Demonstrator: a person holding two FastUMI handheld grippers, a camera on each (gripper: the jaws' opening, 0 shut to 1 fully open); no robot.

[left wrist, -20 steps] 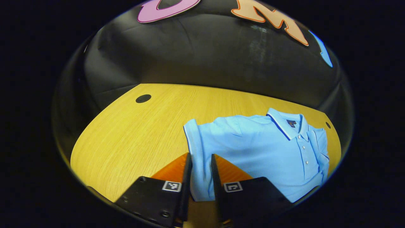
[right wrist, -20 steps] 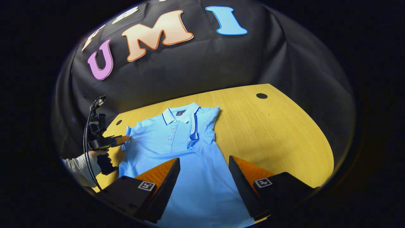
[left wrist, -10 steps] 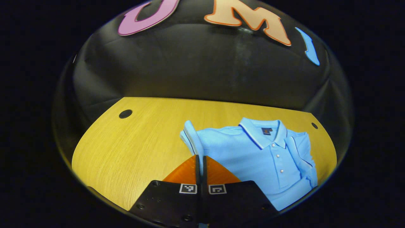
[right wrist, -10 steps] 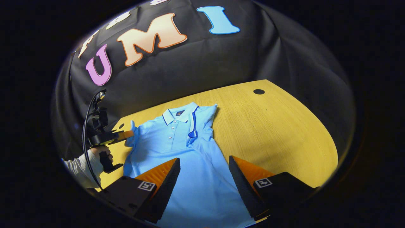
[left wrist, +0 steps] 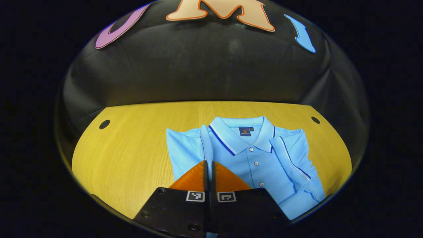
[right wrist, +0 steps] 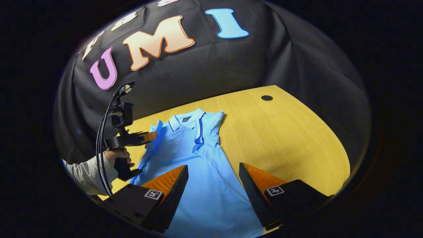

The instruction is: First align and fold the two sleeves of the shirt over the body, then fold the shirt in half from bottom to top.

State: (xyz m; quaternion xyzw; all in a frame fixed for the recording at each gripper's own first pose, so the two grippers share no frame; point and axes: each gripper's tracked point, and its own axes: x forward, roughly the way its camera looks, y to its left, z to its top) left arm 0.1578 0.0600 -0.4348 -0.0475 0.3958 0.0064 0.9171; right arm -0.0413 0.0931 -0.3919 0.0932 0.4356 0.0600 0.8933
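A light blue polo shirt (left wrist: 264,165) lies face up on the yellow table (left wrist: 132,148), collar toward the wall. One sleeve (left wrist: 290,158) is folded over the body beside the button placket. My left gripper (left wrist: 208,162) is shut on the other sleeve (left wrist: 204,142), whose cuff stands up as a narrow strip next to the collar. In the right gripper view that left gripper (right wrist: 150,136) holds the sleeve lifted over the shirt's (right wrist: 201,172) shoulder, with a hand (right wrist: 117,154) on its grip. My right gripper (right wrist: 213,173) hovers open over the lower body, with nothing between its fingers.
Bare yellow table (right wrist: 290,138) stretches to the right of the shirt in the right gripper view, and to the left in the left gripper view. Round dark holes (left wrist: 104,124) (left wrist: 315,120) (right wrist: 266,98) sit near the far corners. The black cloth wall rises behind the table's far edge.
My left gripper closed on the sleeve, then lifted and swung it inward toward the collar. The right gripper stayed open over the lower body and barely moved.
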